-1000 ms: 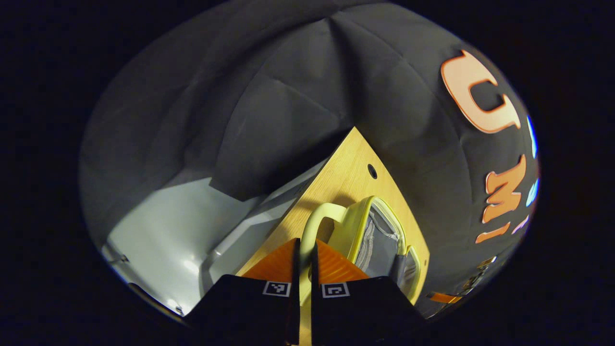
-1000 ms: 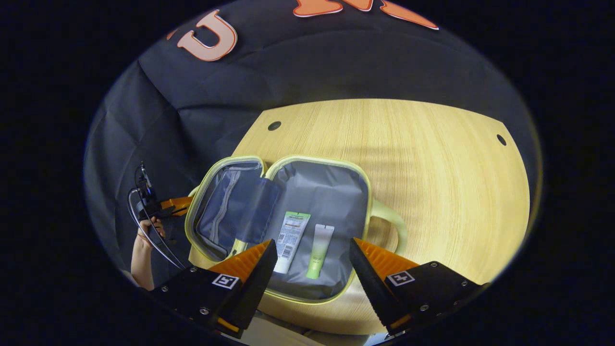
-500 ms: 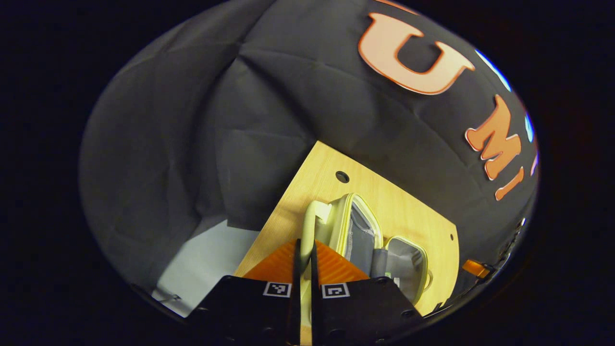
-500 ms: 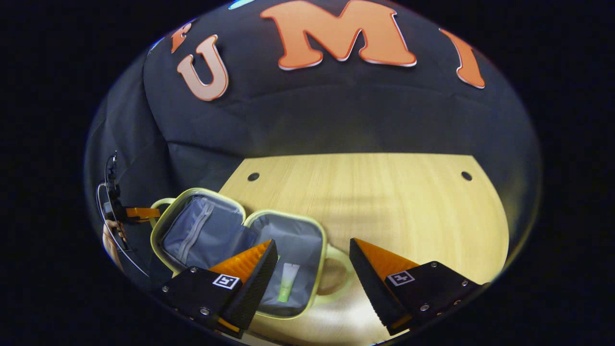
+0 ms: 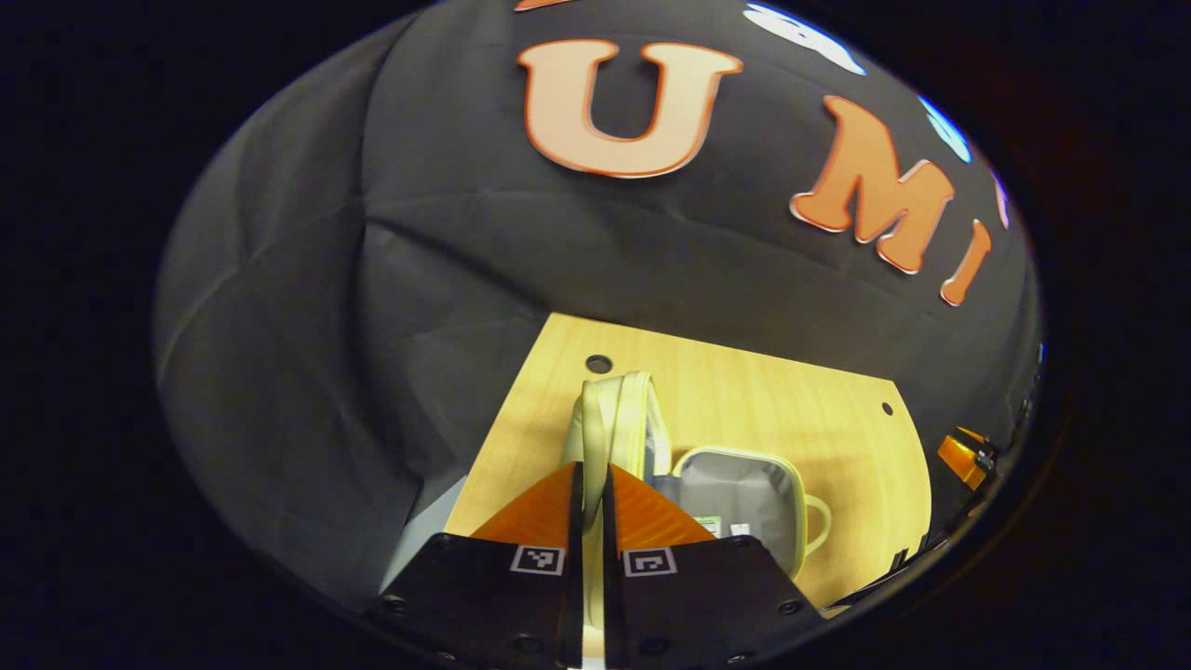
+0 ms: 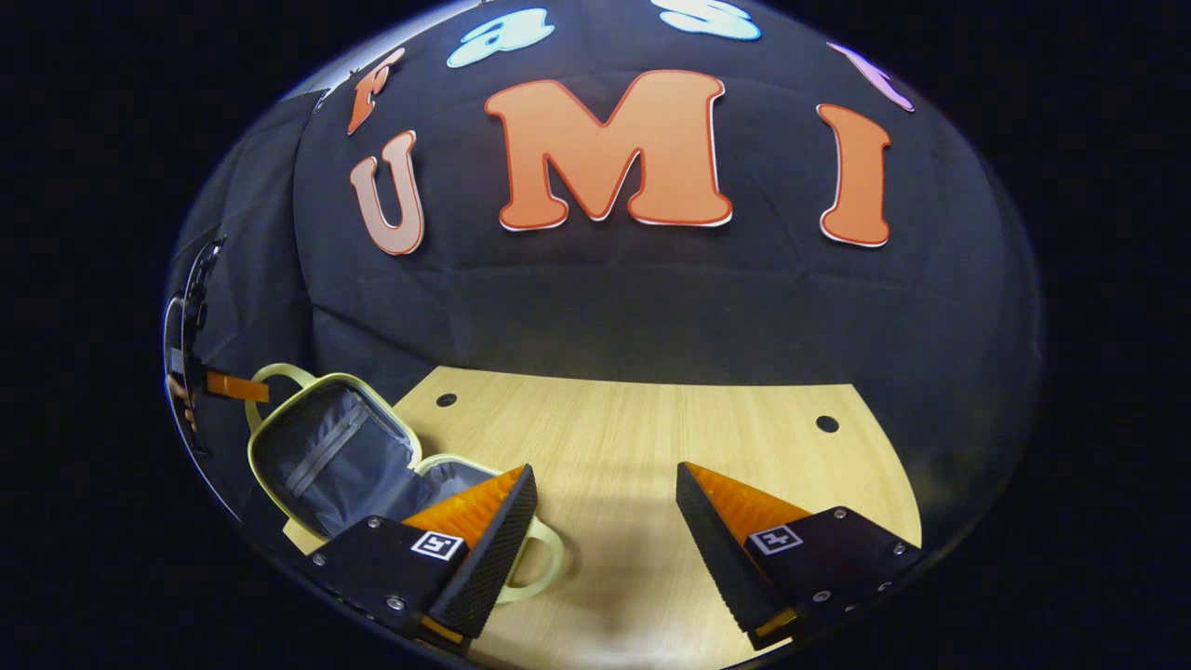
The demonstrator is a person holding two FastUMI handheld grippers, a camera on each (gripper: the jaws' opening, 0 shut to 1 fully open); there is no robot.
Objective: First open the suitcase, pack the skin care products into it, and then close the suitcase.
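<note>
The pale yellow-green suitcase (image 5: pixel 740 489) sits on the wooden table (image 5: pixel 744 409), its grey-lined base flat with the ends of two skin care tubes (image 5: pixel 711 527) showing inside. The lid (image 5: pixel 625 414) stands nearly upright, edge-on in the left gripper view. My left gripper (image 5: pixel 593 470) is shut on the lid's handle (image 5: pixel 588 437). In the right gripper view the raised lid (image 6: pixel 326 456) shows its grey lining, and the left gripper (image 6: pixel 233 386) holds its handle (image 6: pixel 272 374). My right gripper (image 6: pixel 605 484) hangs open above the table, to the right of the suitcase, holding nothing.
The base's own handle (image 6: pixel 544 558) sticks out toward the right gripper. The table (image 6: pixel 651 447) has small round holes (image 6: pixel 826 423) near its back corners and ends close to the black cloth wall. A hand (image 6: pixel 181 400) holds the left gripper at the far left.
The left gripper has swung the lid up by its handle, from lying flat to nearly upright. The right gripper has drawn back from over the suitcase, still open.
</note>
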